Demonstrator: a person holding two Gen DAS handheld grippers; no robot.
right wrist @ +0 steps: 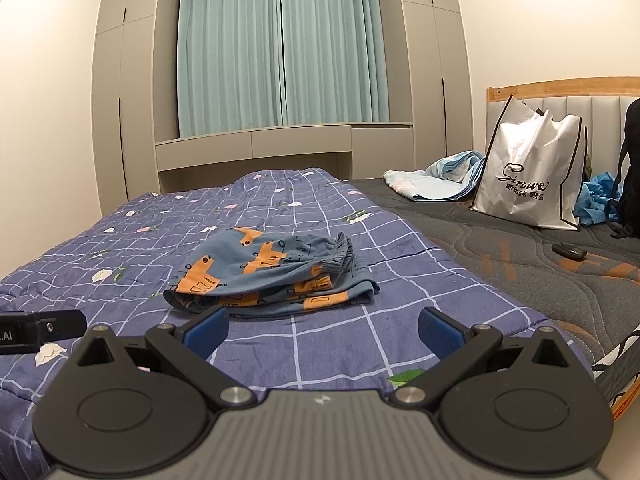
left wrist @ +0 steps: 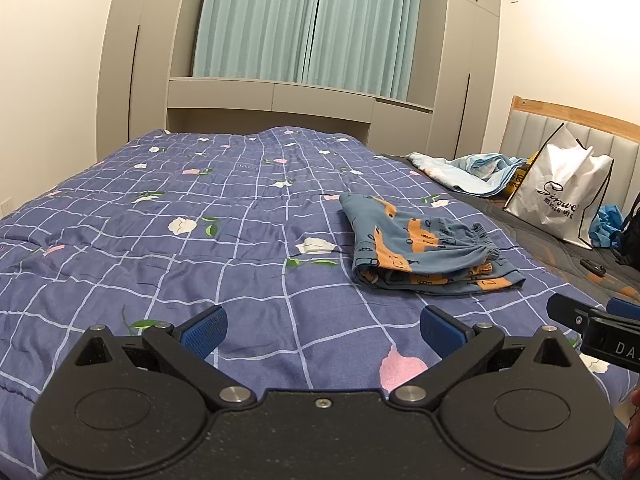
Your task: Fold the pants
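Note:
The pants [left wrist: 420, 254], blue with orange print, lie folded in a compact stack on the purple checked quilt [left wrist: 200, 240], elastic waistband toward the right. In the right wrist view the pants [right wrist: 272, 276] sit just beyond the fingertips. My left gripper [left wrist: 322, 332] is open and empty, held over the quilt near and to the left of the pants. My right gripper [right wrist: 322, 332] is open and empty, just short of the stack. The right gripper's tip shows at the left wrist view's right edge [left wrist: 592, 320].
A white shopping bag [right wrist: 532, 176] stands on the grey mattress [right wrist: 520, 264] by the headboard. Light blue cloth [right wrist: 440, 180] lies beside it. A small black object [right wrist: 568, 250] rests on the mattress. Cabinets and teal curtains [right wrist: 280, 48] stand behind the bed.

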